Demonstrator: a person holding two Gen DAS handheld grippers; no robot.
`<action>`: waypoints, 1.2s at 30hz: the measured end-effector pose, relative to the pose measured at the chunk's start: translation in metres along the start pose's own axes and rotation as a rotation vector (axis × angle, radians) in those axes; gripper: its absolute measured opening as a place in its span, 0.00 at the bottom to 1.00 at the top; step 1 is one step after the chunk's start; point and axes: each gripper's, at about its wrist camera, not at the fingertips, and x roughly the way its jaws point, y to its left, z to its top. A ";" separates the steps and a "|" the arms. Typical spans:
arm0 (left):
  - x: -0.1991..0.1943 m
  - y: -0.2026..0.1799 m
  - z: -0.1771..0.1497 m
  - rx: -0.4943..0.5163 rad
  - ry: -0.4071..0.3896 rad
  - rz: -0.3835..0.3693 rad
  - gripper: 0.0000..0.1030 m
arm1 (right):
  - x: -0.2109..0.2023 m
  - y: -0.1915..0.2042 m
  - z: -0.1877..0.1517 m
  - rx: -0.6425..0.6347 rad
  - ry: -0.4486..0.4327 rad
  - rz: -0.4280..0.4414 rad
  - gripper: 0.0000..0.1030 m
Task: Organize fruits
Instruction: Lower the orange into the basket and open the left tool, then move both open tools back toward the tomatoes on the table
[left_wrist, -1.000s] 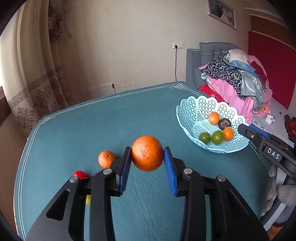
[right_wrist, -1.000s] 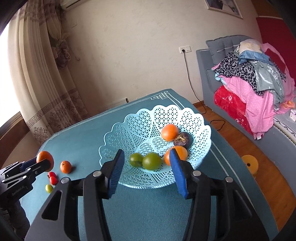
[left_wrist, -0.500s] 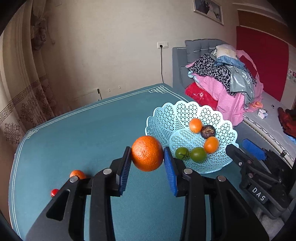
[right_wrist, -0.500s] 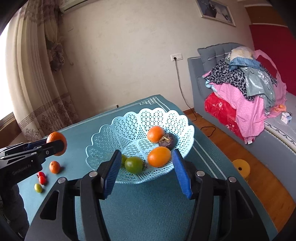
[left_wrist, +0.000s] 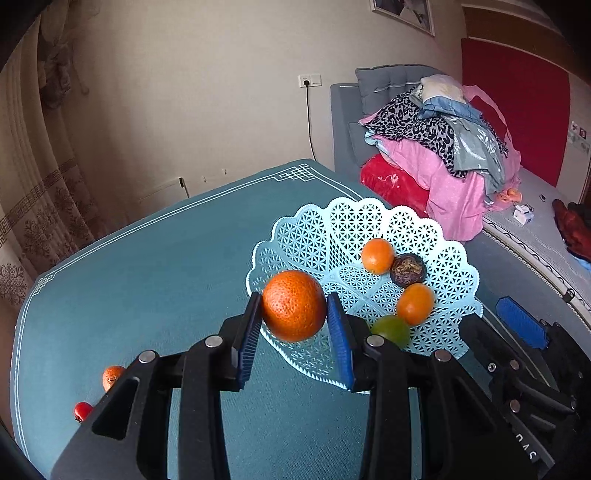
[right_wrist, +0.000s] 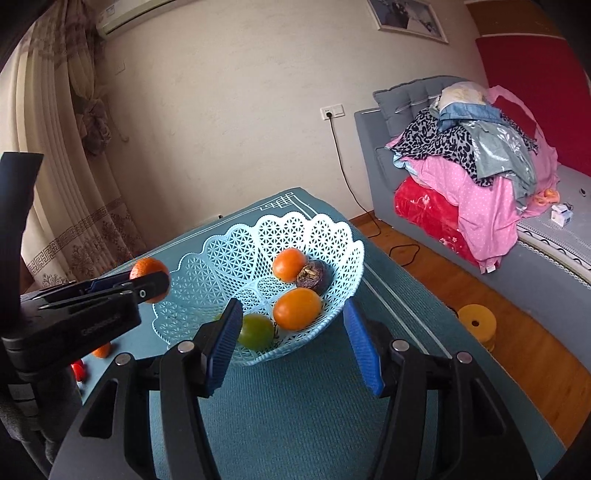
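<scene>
left gripper (left_wrist: 293, 334): clamped on orange (left_wrist: 294, 305), at basket (left_wrist: 325, 236) rim
right gripper (right_wrist: 291, 341): jaws apart, nothing gripped, basket just ahead
loose fruit: small orange (left_wrist: 112, 375), left of left jaws

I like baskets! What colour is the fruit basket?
The basket is light blue lattice, clearest in the right wrist view.

Cream wall (right_wrist: 240, 110), patterned curtain (right_wrist: 55, 166), grey sofa (right_wrist: 376, 173) piled with clothes (right_wrist: 472, 166), wooden floor (right_wrist: 517, 350), red panel (right_wrist: 535, 92)
</scene>
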 end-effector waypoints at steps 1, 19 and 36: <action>0.003 -0.001 0.001 0.001 0.003 -0.005 0.37 | 0.000 0.000 0.000 0.001 0.000 -0.001 0.56; 0.004 0.022 -0.011 -0.063 0.026 0.055 0.79 | 0.000 0.001 -0.003 0.004 -0.016 -0.017 0.67; -0.023 0.050 -0.031 -0.089 0.008 0.188 0.93 | -0.012 0.010 -0.005 -0.006 -0.023 0.000 0.69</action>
